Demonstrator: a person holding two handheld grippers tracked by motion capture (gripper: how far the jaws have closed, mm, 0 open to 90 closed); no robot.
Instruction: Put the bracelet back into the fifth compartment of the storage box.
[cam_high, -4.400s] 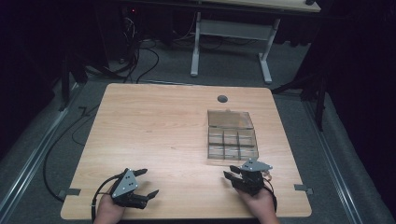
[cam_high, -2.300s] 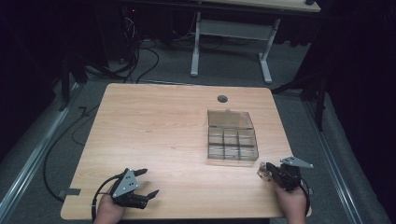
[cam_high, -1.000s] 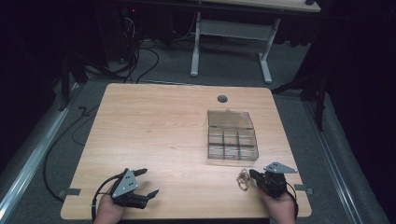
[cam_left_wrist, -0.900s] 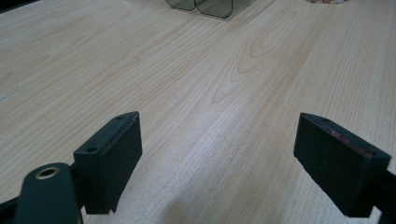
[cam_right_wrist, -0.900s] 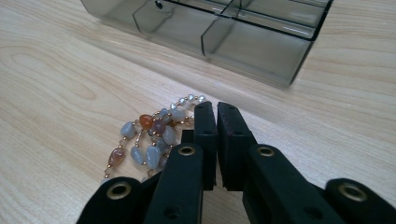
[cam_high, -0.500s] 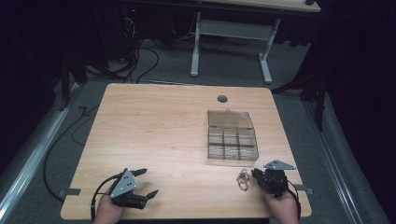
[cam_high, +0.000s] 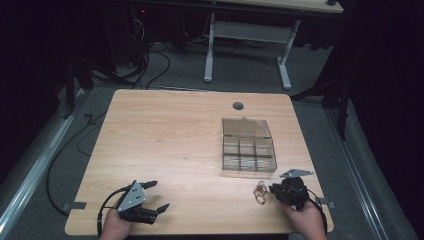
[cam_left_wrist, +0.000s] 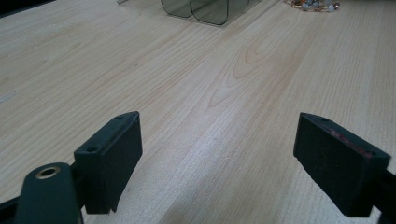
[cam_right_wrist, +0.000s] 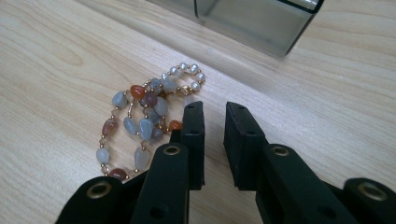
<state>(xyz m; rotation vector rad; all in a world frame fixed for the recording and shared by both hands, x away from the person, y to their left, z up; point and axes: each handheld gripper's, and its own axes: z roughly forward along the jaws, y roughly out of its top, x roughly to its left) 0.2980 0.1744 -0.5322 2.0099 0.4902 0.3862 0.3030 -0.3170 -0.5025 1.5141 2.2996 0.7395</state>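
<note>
High view is showing the left claw (cam_high: 156, 195) sitting at the near left of the worktop (cam_high: 165, 140), well apart from the clear compartment box (cam_high: 248, 147), which I am using as the landmark. Its jaws are standing wide apart, and in the left gripper view the left claw (cam_left_wrist: 219, 163) is gaping over bare wood with nothing between the pads, while the box (cam_left_wrist: 205, 8) is lying far ahead of it. Moving rightward, the box is resting right of the worktop's middle, with its lid lying open on the far side. Just in front of the box's near right corner, the bead bracelets (cam_high: 260, 192) are lying in a small heap on the wood. Immediately right of them, the right claw (cam_high: 272, 190) is pointing toward the heap. In the right gripper view the right claw (cam_right_wrist: 214, 121) is showing a narrow gap between its jaws, holding nothing, with its left jaw lying against the edge of the bracelets (cam_right_wrist: 144, 119) and the box's wall (cam_right_wrist: 252, 21) standing just beyond.
</note>
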